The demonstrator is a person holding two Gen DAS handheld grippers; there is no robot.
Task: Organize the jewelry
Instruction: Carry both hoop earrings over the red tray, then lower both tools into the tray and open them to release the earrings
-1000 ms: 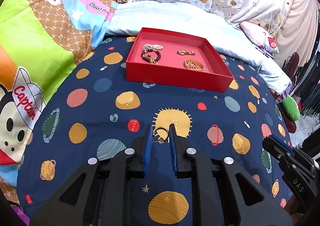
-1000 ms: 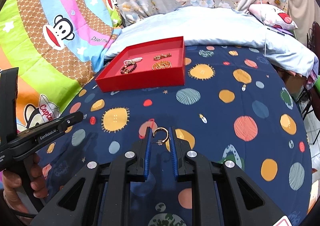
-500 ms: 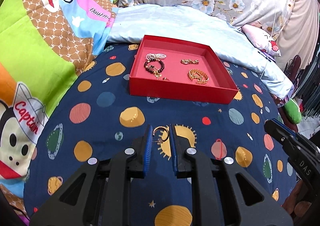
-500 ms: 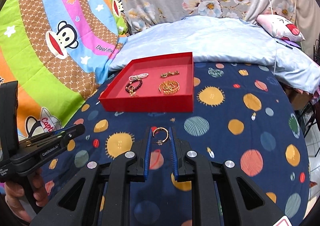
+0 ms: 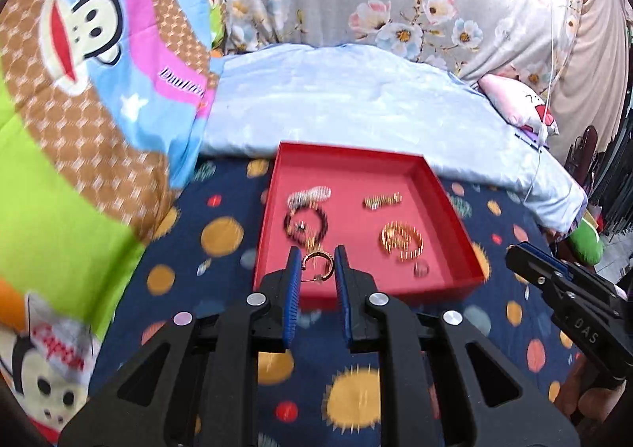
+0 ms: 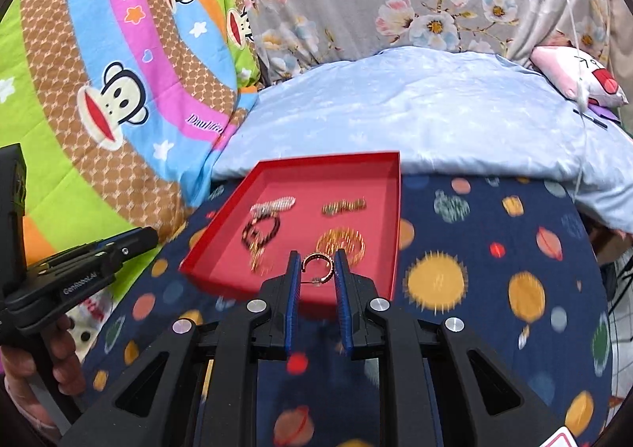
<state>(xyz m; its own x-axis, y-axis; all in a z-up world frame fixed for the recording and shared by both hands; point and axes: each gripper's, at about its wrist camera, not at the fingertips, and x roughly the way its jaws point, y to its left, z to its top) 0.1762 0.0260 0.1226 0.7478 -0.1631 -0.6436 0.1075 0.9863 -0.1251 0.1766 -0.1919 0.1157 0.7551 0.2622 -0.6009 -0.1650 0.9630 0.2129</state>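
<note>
A red tray [image 5: 451,205] [image 6: 221,237] lies on the planet-print bedspread and holds several pieces: a pearl bracelet [image 5: 310,195], a dark bead bracelet [image 5: 306,225], a small gold chain [image 5: 381,200] and a gold bracelet [image 5: 401,241]. My left gripper [image 5: 317,267] is shut on a gold hoop earring [image 5: 318,263], held above the tray's near left edge. My right gripper [image 6: 317,269] is shut on a second gold hoop earring [image 6: 317,265], held above the tray's near right part. Each gripper appears at the edge of the other's view.
The navy planet bedspread [image 6: 474,288] surrounds the tray. A pale blue quilt [image 5: 356,106] lies behind it, a monkey-print blanket [image 5: 79,90] rises at the left, a floral sheet at the back. A pink pillow [image 6: 577,78] sits far right. A hand [image 6: 55,360] holds the left gripper.
Both grippers have moved forward and up toward the red tray, each carrying its hoop earring. The tray now lies just beyond and under the fingertips.
</note>
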